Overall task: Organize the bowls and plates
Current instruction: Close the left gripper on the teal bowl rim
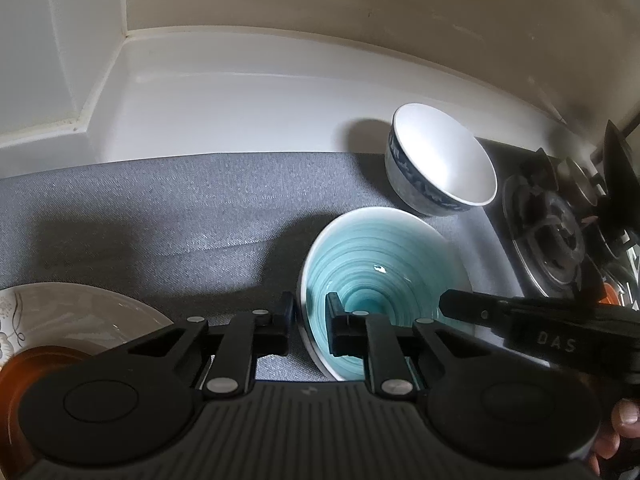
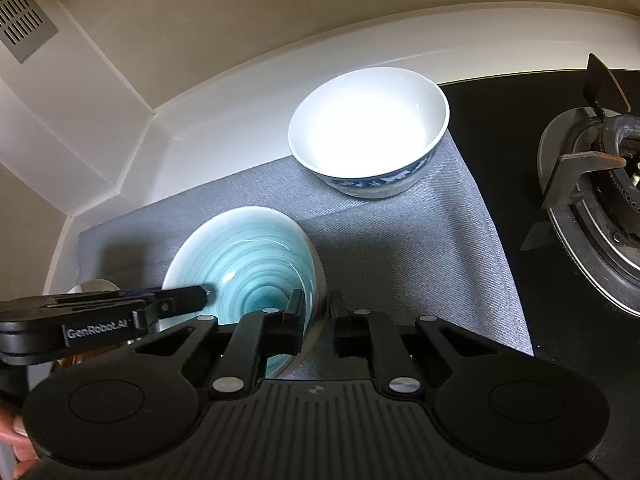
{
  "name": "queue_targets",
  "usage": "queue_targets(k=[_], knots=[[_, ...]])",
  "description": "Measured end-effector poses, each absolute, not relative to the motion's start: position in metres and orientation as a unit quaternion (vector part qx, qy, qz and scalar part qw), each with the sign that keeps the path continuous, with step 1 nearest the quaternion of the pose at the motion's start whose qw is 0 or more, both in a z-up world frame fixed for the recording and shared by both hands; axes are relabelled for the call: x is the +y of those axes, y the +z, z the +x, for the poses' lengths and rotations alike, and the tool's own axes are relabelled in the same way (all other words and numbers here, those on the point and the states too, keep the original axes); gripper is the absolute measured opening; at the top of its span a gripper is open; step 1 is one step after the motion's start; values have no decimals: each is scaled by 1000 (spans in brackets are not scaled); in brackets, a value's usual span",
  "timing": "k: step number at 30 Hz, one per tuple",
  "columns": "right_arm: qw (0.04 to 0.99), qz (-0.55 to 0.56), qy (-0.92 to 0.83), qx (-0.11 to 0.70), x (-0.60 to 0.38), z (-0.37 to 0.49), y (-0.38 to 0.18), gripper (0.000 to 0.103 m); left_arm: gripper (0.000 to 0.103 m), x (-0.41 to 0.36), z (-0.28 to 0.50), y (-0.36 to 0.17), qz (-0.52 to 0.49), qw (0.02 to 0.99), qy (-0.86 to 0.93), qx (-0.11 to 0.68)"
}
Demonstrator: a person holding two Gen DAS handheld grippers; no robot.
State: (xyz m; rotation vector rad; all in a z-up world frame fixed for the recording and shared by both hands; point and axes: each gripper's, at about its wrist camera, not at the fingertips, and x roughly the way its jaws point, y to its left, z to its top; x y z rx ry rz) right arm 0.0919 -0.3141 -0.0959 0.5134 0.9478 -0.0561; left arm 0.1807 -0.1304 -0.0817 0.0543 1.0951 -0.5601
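Note:
A teal spiral bowl (image 1: 380,276) (image 2: 248,256) sits on a grey cloth (image 1: 160,208) (image 2: 400,248). My left gripper (image 1: 310,320) straddles its left rim, one finger inside and one outside, pinching the wall. My right gripper (image 2: 318,316) straddles the opposite rim the same way; it also shows in the left wrist view (image 1: 460,304). A white bowl with a blue pattern (image 1: 438,162) (image 2: 370,128) stands upright behind the teal one, apart from it. A white floral plate (image 1: 60,312) lies at the left, with a brown dish (image 1: 24,368) on it.
A gas stove burner (image 1: 552,232) (image 2: 600,200) lies to the right of the cloth. A white counter (image 1: 240,112) and cream wall (image 2: 240,20) are behind. A white corner ledge (image 1: 40,80) rises at the left.

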Motion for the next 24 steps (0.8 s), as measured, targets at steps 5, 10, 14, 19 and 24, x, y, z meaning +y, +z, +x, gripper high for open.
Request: queue_targets(k=[5,10,14,19,24], knots=[[856,236,-27,459,-313,97,-99,16,11,-132,179,-82,34,818,-260,511],[858,227,-24,461,-308,99,-101,12,9,-131,177,-81,40,823,-261,503],[862,240,-26,446,-311,91,-96,12,9,-129,171,-70,32,827,-267,494],[871,240,-35,428,-313,74,-76,12,9,-129,157,-47,25,836,-280,472],[880,238,-46,409,-317,43,-50,12,9,-130,131,-23,20,837,-304,454]])
